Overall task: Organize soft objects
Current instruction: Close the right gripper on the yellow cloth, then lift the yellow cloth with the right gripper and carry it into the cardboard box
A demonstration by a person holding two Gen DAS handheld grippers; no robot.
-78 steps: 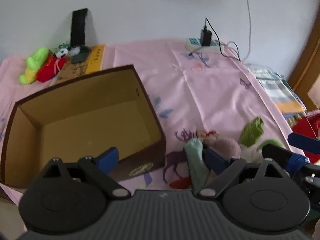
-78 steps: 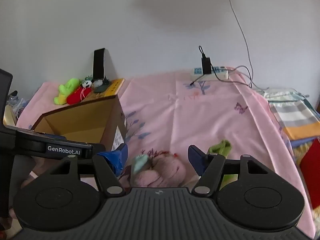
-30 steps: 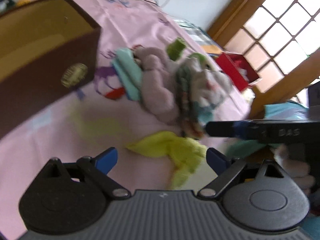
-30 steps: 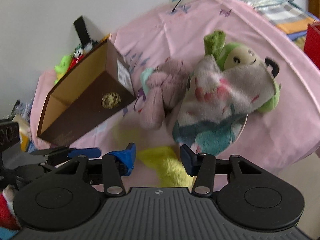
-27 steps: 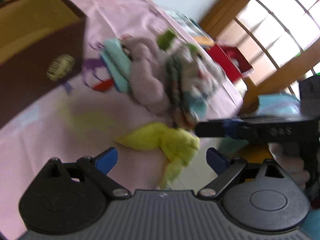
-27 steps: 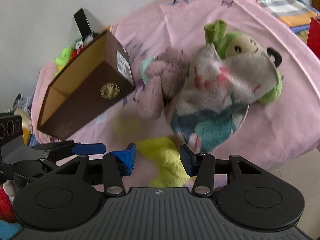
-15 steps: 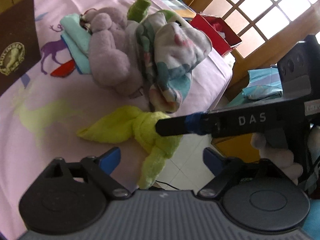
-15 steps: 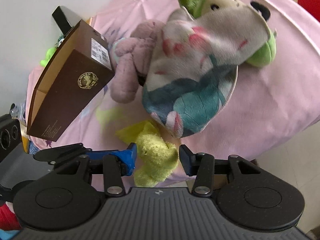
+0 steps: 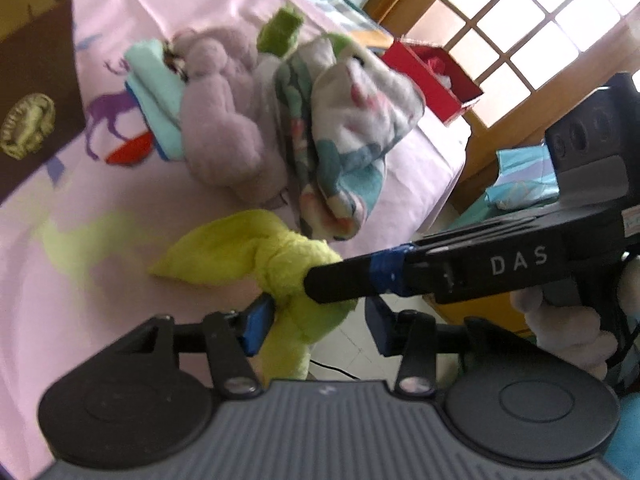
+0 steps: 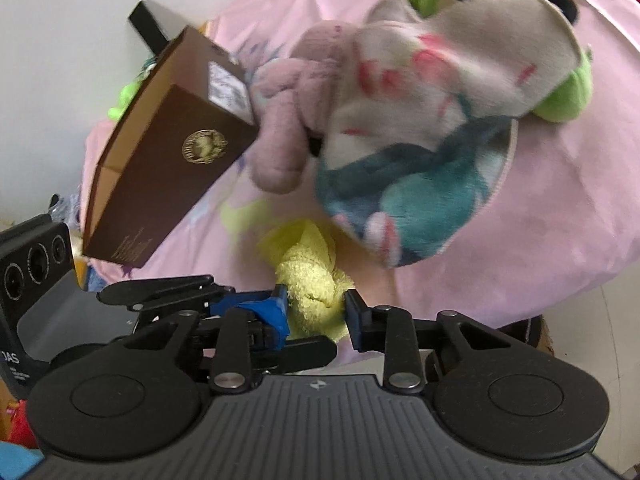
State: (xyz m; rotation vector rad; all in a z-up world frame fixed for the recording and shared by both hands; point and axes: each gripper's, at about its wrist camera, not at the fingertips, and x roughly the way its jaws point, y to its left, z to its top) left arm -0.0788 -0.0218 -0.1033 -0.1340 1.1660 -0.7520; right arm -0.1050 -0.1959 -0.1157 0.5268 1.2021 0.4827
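Observation:
A yellow-green plush cloth (image 9: 256, 248) lies at the near edge of the pink bedspread (image 9: 60, 288), hanging partly over it. My right gripper (image 10: 314, 306) is shut on the yellow-green cloth (image 10: 310, 280). My left gripper (image 9: 316, 320) is partly open around the cloth's hanging end; its blue left fingertip (image 9: 258, 320) touches it. A mauve plush bear (image 9: 224, 132), a mint folded cloth (image 9: 154, 96) and a green plush in a floral blanket (image 9: 344, 120) lie behind. The open brown box (image 10: 172, 152) stands to the left.
The bed edge runs just below the yellow cloth, with tiled floor (image 9: 352, 356) beneath. A red box (image 9: 432, 72) and a wooden-framed window (image 9: 540, 20) stand beyond the bed. Small green and red toys (image 10: 124, 98) sit behind the brown box.
Both grippers swung from the box side to the bed's near edge. The right gripper closed on the yellow-green cloth. The left gripper narrowed and moved in onto the cloth's hanging end.

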